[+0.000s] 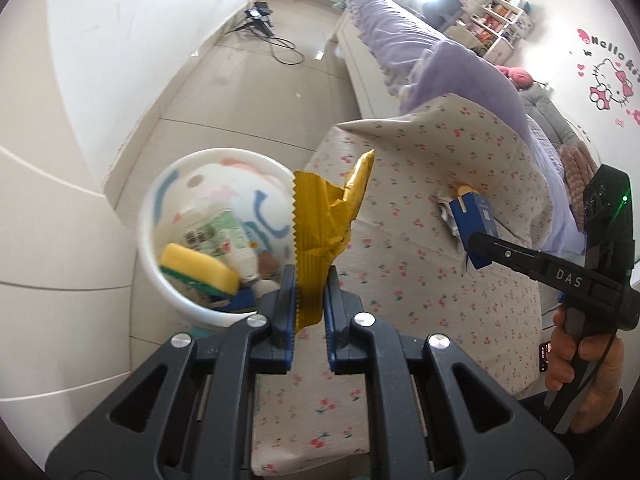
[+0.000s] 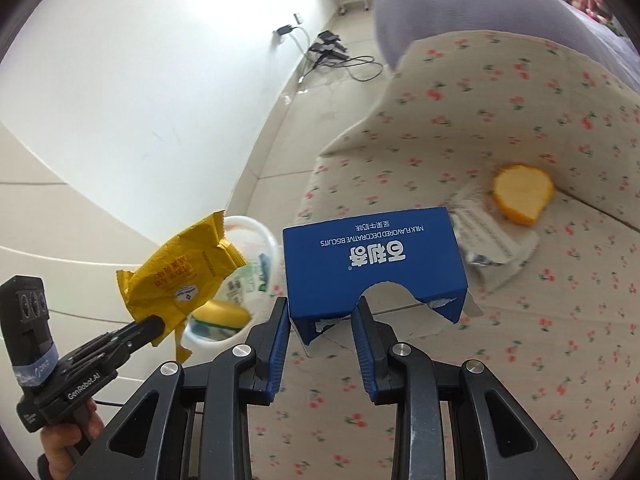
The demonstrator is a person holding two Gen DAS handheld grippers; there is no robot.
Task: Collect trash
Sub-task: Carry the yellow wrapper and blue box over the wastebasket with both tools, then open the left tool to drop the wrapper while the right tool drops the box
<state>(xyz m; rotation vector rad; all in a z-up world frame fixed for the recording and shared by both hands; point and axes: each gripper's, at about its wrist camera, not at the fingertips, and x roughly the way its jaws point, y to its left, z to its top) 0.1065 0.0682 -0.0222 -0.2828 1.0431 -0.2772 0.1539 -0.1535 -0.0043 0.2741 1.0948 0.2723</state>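
A crumpled yellow foil snack wrapper (image 1: 329,240) is held clamped between the closed jaws of the left gripper (image 1: 311,292), just beside the rim of the round white plastic bin (image 1: 224,316), which already holds a yellow sponge (image 1: 200,274) and other rubbish. A torn blue cardboard biscuit box (image 2: 372,264) is gripped at its ragged lower edge by the right gripper (image 2: 320,316), farther from the bin, over the cherry-print bed cover (image 2: 520,320). Beyond the box, well away from the bin, a yellow slice, possibly cake, (image 2: 522,194) and a pale torn wrapper (image 2: 492,240) are left on the cover. If the wrapper is released before it is over the bin's mouth, it may flutter to the floor; the box, held only by torn card, could slip or tear free.
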